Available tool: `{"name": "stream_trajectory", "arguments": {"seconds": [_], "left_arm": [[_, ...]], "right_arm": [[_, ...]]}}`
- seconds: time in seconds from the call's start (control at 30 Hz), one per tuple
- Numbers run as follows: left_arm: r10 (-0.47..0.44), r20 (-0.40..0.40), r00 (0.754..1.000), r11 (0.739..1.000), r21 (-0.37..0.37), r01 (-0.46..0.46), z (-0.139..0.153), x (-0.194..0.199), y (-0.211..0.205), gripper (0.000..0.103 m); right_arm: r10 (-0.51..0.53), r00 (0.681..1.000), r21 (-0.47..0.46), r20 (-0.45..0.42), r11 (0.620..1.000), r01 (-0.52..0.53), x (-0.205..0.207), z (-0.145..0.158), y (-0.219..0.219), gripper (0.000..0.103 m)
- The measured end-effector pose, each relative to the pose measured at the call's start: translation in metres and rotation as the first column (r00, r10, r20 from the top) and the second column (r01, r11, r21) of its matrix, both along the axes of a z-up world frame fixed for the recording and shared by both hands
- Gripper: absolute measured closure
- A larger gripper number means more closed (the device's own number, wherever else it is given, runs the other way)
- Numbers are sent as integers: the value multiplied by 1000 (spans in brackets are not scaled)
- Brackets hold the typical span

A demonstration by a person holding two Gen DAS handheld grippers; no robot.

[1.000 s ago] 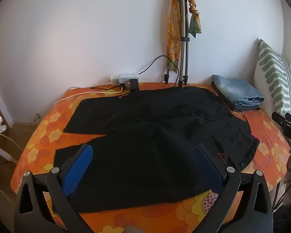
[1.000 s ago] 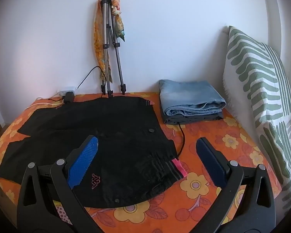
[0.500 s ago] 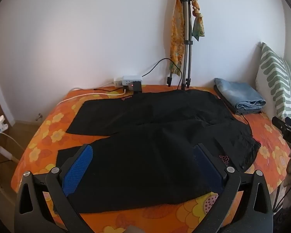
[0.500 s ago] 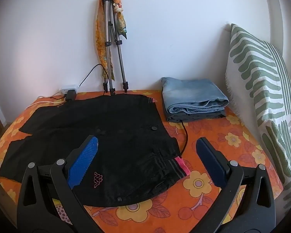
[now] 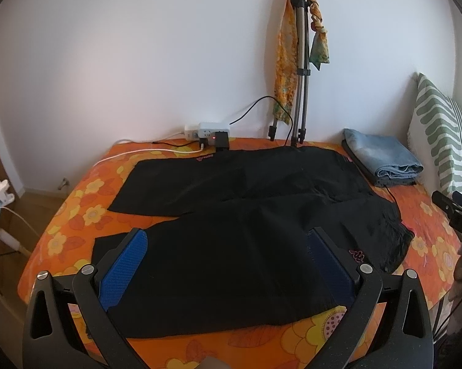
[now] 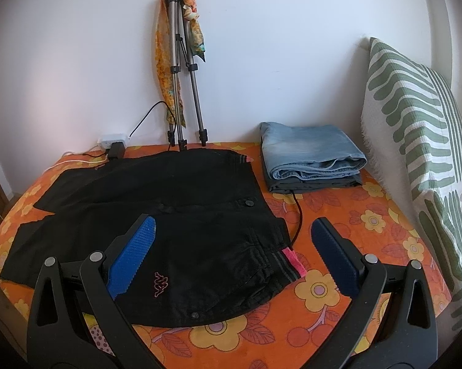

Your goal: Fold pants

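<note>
Black pants (image 5: 231,215) lie spread flat on the orange flowered bed, legs pointing left, waistband at the right with a pink logo. They also show in the right wrist view (image 6: 175,215), where the pink-trimmed waistband (image 6: 287,264) is nearest. My left gripper (image 5: 227,261) is open and empty, held above the near leg. My right gripper (image 6: 234,255) is open and empty, held above the waist end. Neither touches the cloth.
Folded blue jeans (image 6: 311,156) lie at the back right with a black cable (image 6: 297,215) running from under them. A green-striped pillow (image 6: 421,141) stands at the right. A tripod with scarves (image 5: 301,67) and a power strip (image 5: 212,130) sit by the wall.
Both grippers have drawn back and up a little from the pants, so the bed sits lower and farther in both views. Jaws stay open.
</note>
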State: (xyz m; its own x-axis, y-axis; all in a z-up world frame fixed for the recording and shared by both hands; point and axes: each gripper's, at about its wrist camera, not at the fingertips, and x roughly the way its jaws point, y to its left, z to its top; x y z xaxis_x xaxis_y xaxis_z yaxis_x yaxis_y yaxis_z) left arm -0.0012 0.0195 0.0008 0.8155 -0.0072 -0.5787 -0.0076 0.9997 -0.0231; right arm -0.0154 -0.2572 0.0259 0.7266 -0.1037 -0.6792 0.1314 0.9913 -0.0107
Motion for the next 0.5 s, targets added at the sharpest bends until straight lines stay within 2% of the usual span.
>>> {"name": "stream_trajectory", "arguments": {"seconds": [0.5], "left_arm": [[14, 19, 1000, 1000, -3, -14, 3, -3, 4, 0]], "right_arm": [[3, 1000, 2, 2, 1000, -3, 1, 3, 2, 0]]}}
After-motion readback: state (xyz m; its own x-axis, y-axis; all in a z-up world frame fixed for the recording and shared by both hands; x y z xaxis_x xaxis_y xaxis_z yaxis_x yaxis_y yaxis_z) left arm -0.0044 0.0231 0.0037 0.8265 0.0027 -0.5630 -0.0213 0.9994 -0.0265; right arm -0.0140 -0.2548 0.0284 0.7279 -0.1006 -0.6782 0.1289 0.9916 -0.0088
